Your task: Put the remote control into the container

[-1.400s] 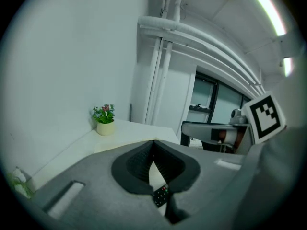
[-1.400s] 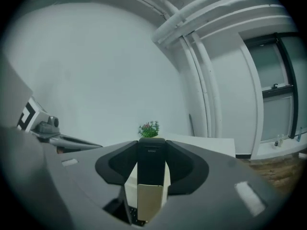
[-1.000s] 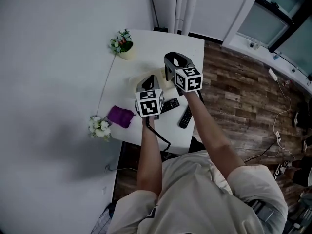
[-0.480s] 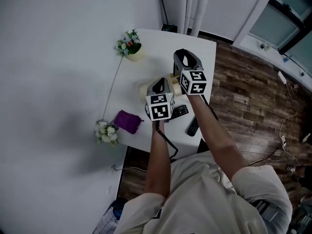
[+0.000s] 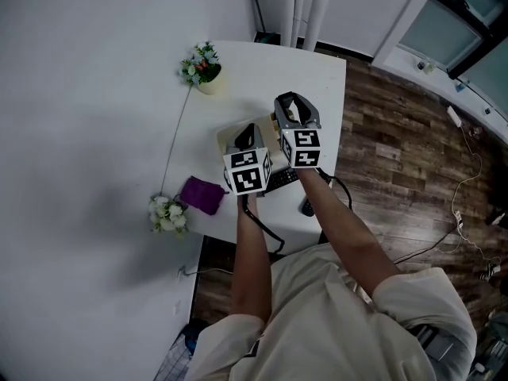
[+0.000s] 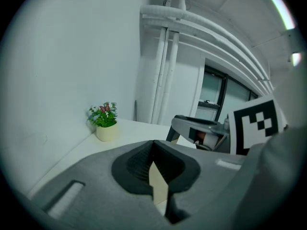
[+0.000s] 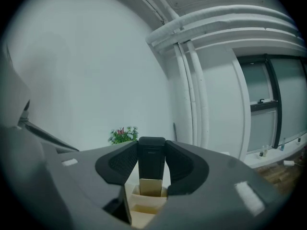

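**Head view:** A white table (image 5: 317, 78) sits upper centre, w/ wood floor (image 5: 397, 157) to its right. Both arms reach up-frame over it. The L gripper (image 5: 244, 136) is at frame centre, its marker cube facing the cam. The R gripper (image 5: 290, 111) is just right of it and a bit higher in frame. Both are over a beige container (image 5: 228, 133) on the table; the jaws can't be read from here. A spare remote (image 5: 282, 179) lies flat just below the cubes. A 2nd spare remote (image 5: 307, 206) lies lower right, partly under the R forearm. A purple cloth (image 5: 200, 193) is lower left of the grippers, w/ a white flower bunch (image 5: 164, 211) left of it at the table corner. Potted flowers (image 5: 200, 66) stand at the table's upper-left edge.

**Left gripper view:** The jaws are nearly together, pinching a thin beige wall of the container, seen edge-on at lower centre. The R gripper and its cube fill mid-right. The potted flowers stand left of centre by the wall.

**Right gripper view:** The jaws clamp a black remote control (image 7: 151, 163) upright btw the pads, at frame centre. Its lower end drops behind a beige divider, into the container compartment right below the jaws. Can't tell if it touches bottom. White pipes (image 7: 192, 99) run up the wall, and a window (image 7: 268, 104) is at right.
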{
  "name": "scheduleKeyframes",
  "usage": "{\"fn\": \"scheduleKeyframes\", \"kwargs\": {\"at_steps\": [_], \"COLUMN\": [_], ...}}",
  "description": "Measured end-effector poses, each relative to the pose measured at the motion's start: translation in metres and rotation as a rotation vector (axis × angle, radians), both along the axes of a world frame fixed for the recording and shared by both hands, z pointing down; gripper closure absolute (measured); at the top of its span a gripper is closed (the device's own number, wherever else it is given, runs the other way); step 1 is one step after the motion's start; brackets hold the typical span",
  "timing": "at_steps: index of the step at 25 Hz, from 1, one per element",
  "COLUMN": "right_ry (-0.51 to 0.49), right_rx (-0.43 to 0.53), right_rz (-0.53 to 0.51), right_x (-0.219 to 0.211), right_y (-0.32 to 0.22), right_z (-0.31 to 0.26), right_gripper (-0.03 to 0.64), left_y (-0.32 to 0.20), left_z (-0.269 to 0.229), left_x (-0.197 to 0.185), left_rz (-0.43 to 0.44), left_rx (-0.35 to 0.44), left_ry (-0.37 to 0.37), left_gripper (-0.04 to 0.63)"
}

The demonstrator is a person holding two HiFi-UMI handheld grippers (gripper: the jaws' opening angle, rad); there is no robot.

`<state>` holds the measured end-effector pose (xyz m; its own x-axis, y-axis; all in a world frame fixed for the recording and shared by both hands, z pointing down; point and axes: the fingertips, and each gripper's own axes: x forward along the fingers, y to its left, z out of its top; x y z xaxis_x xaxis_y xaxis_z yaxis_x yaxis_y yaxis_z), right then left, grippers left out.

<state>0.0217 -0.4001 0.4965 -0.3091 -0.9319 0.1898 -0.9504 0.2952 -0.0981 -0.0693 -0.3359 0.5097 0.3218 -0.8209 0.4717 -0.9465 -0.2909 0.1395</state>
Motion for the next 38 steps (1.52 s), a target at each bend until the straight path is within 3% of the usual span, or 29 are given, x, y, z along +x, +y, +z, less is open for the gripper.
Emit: {"fn": "scheduleKeyframes", "kwargs": {"at_steps": [7,20,26,38], "right_ry": [0.032,-0.018,-0.054,-0.056], "right_rx": [-0.142,-0.100,-0.100,-0.098], "right_rz": [-0.041,-0.097,-0.096,-0.064], "right_x": [-0.008,0.006,0.016,0.032], "right_y": [0.008,0.043,0.091,0.162], "right_z": [0.045,0.007,0.007,0.010], "right_gripper": [0.434,0.413,0.486,0.567], "left_y": [0.005,0.031,0.066,0.138], "left_z": [-0.002,-0.018,-0.023,-0.008], "left_x": [-0.003,-0.002,0.003,0.009], "left_rz": [0.011,0.037,0.062,0.079], "left_rx": [0.002,0.026,0.043,0.025], "left_ry": [0.001,-0.029,-0.050,-0.093], "left_gripper": [0.591,0.591,0.591,0.591]}}
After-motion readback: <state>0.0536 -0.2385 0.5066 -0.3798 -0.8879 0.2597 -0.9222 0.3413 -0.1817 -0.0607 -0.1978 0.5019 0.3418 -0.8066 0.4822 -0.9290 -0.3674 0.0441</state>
